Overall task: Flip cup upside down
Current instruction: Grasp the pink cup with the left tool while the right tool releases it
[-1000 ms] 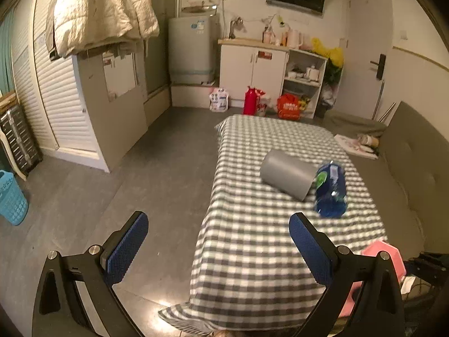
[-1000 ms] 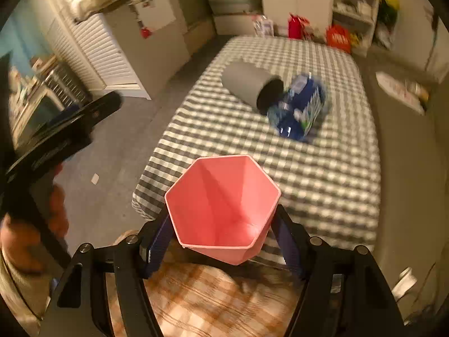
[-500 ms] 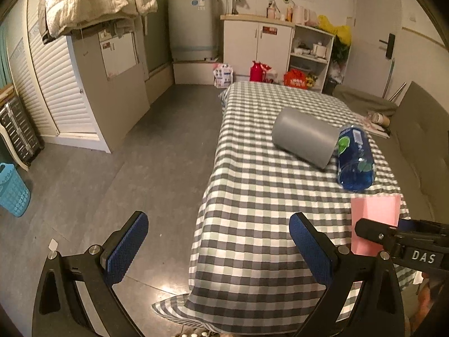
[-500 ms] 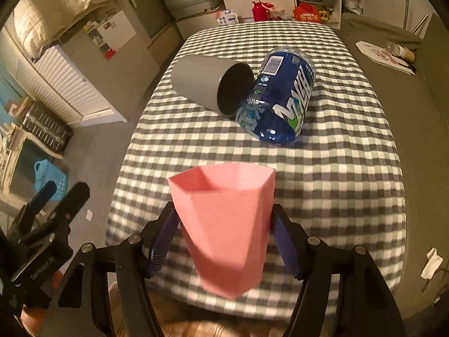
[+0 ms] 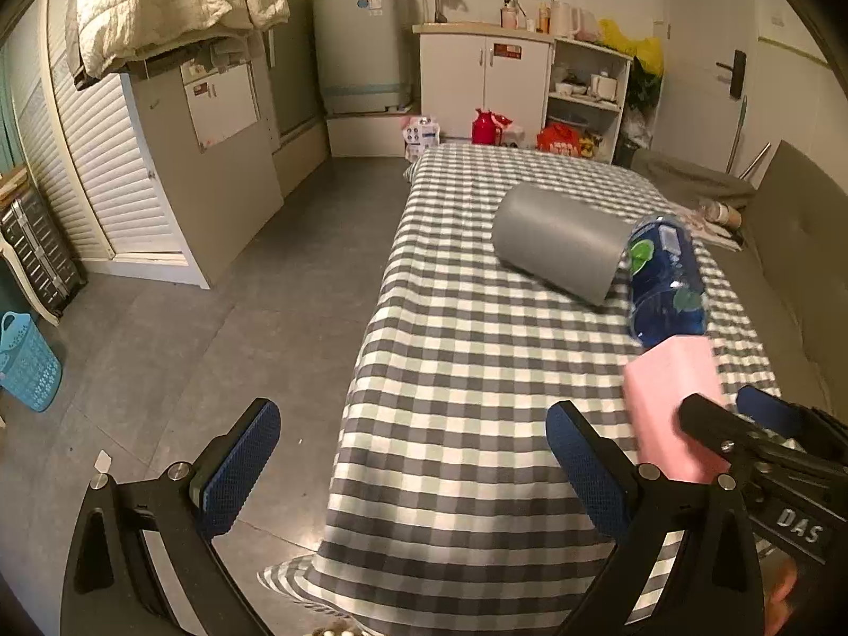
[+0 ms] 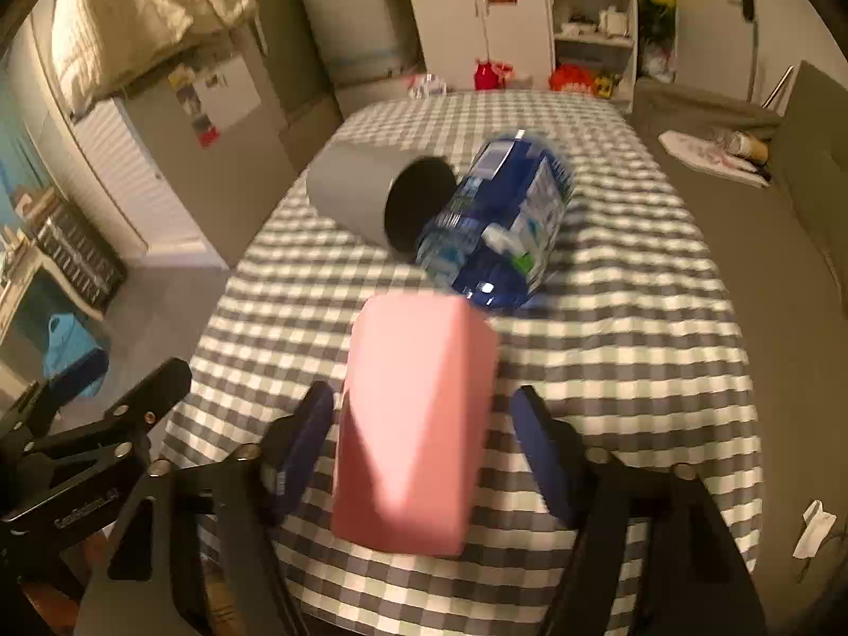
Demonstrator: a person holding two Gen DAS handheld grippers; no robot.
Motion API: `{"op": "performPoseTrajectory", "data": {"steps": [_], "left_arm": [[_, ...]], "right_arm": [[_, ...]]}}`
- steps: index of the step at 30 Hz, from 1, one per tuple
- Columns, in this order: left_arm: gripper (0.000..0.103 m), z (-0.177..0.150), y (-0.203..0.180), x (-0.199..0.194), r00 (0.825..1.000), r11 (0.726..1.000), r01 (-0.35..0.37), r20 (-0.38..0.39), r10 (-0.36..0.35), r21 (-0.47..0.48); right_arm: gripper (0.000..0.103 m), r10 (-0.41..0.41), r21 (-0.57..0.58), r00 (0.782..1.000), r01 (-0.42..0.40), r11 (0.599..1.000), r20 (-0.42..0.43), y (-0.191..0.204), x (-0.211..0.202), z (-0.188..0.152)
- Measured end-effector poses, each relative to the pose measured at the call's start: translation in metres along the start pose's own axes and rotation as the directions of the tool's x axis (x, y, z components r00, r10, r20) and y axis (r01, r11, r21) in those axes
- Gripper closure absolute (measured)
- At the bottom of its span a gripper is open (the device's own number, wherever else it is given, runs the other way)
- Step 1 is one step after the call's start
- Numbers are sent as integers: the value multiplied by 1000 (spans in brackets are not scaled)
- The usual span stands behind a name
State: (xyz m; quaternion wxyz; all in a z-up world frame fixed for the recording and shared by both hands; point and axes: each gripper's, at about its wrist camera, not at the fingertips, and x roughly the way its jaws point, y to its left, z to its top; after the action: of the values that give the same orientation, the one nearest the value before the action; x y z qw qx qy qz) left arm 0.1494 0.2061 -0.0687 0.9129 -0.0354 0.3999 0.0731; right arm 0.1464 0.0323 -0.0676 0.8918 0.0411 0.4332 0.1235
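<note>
Pink faceted plastic cup [image 6: 418, 424]: between the two blue pads of the right gripper [image 6: 424, 456], its side and one end facing the right wrist camera; blurred, so which end leads is hard to tell. In the left wrist view the cup [image 5: 673, 403] sits at 4 o'clock, above the near part of the table.
Right gripper: jaws set about a cup's width apart; both pads seem to press the cup's sides, though at the right pad blur hides the contact.
Left gripper [image 5: 413, 466]: jaws wide apart, nothing between them; it hangs over the near left edge of the table, at 8 o'clock in the right wrist view.
Grey-and-white checked tablecloth [image 5: 477, 371]: covers the long table.
Grey cylindrical container [image 6: 371, 191]: lying on its side at 11 o'clock from the cup, dark open mouth toward the right wrist camera.
Blue labelled plastic bottle [image 6: 498, 228]: lying on its side at 12 o'clock from the cup, touching the grey container's mouth.
</note>
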Motion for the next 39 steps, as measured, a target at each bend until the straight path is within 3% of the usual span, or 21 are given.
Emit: {"op": "performPoseTrajectory", "data": {"steps": [7, 11, 19, 27, 33, 36, 39], "left_arm": [[0, 4, -32, -30, 997, 999, 50, 52, -51, 13], [0, -1, -52, -39, 994, 995, 84, 63, -87, 50], [0, -19, -87, -33, 987, 983, 157, 10, -158, 93], [0, -36, -101, -1, 973, 975, 217, -98, -211, 56], [2, -40, -110, 19, 943, 952, 303, -158, -294, 36], [16, -43, -115, 24, 917, 930, 366, -181, -356, 27], [38, -44, -122, 25, 890, 905, 424, -199, -410, 36]], "right_arm": [[19, -69, -17, 989, 72, 997, 134, -19, -56, 3], [8, -176, 1, 960, 180, 984, 218, -35, -89, -8], [7, -281, 114, 922, 260, 959, 266, -73, -111, -40], [7, -271, 173, 931, 233, 957, 244, -92, -101, -48], [7, -264, 166, 937, 230, 959, 227, -91, -93, -48], [7, -266, 170, 938, 231, 958, 223, -92, -90, -47], [7, -264, 174, 940, 229, 958, 215, -92, -87, -47]]}}
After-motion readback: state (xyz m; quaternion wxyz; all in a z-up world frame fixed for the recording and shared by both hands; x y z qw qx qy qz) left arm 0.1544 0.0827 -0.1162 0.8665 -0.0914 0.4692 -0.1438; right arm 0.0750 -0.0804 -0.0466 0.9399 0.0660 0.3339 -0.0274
